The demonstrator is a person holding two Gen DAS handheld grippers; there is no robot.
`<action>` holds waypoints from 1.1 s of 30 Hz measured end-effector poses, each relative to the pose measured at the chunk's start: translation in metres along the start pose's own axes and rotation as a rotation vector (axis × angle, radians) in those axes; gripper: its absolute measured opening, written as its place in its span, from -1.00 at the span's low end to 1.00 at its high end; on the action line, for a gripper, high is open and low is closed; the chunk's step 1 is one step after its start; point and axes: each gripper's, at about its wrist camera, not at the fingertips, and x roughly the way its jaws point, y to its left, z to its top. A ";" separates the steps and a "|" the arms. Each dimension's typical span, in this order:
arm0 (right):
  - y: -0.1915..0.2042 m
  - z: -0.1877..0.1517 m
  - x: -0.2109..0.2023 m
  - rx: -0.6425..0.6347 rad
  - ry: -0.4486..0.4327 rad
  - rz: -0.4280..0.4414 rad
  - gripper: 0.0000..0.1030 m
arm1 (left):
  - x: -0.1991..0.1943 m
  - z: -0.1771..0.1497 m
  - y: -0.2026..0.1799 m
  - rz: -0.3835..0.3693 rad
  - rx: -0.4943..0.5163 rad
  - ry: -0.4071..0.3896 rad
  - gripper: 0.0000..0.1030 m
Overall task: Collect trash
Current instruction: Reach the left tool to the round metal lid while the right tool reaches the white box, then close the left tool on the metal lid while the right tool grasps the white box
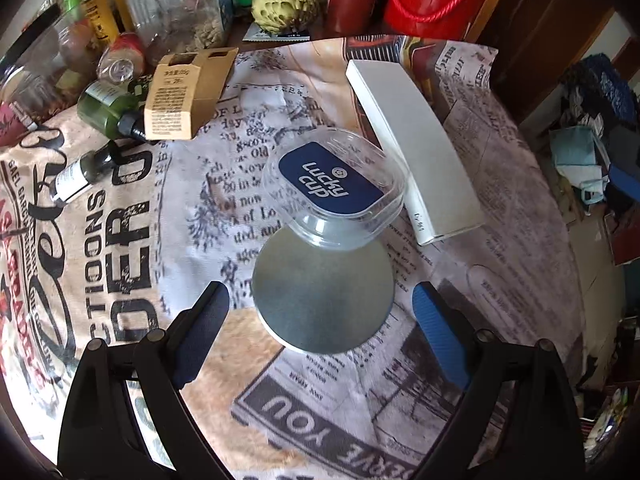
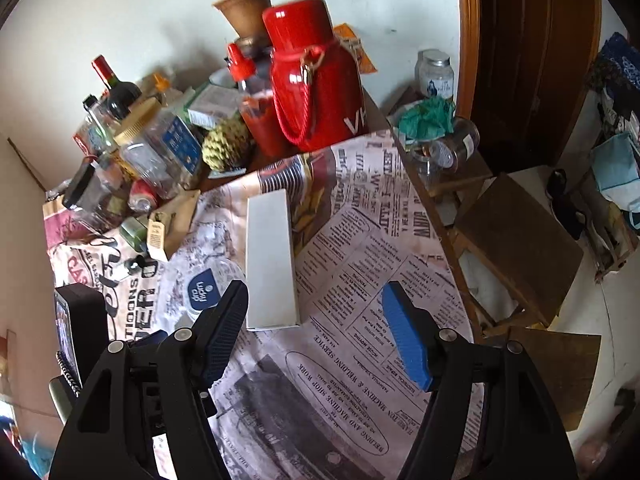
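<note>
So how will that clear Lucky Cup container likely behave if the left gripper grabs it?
The clear plastic container looks thin-walled and empty, so probably light and easily squashed. Its glossy sides may slip against the pads. It lies tilted, partly on the round metal lid, so a nudge would likely slide or tip it.

"Lucky cup" on clear lid (image 1: 335,178); perhaps "SERVE YOU" on tablecloth (image 1: 120,240)

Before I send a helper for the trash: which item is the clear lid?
On the newspaper-print tablecloth, find the long white box. Beside it lies the clear plastic lid, overlapping a grey metal disc. Only it carries a navy "Lucky cup" label.
</note>
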 end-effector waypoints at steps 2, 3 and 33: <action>-0.001 -0.001 0.007 -0.003 0.016 -0.001 0.28 | 0.006 0.001 -0.001 0.022 0.015 -0.003 0.79; -0.002 -0.002 0.010 -0.004 0.023 -0.003 0.28 | 0.009 0.001 -0.001 0.027 0.020 -0.007 0.68; 0.065 -0.014 0.124 -0.195 0.192 -0.125 -0.07 | -0.071 0.001 0.100 0.137 -0.159 -0.138 0.38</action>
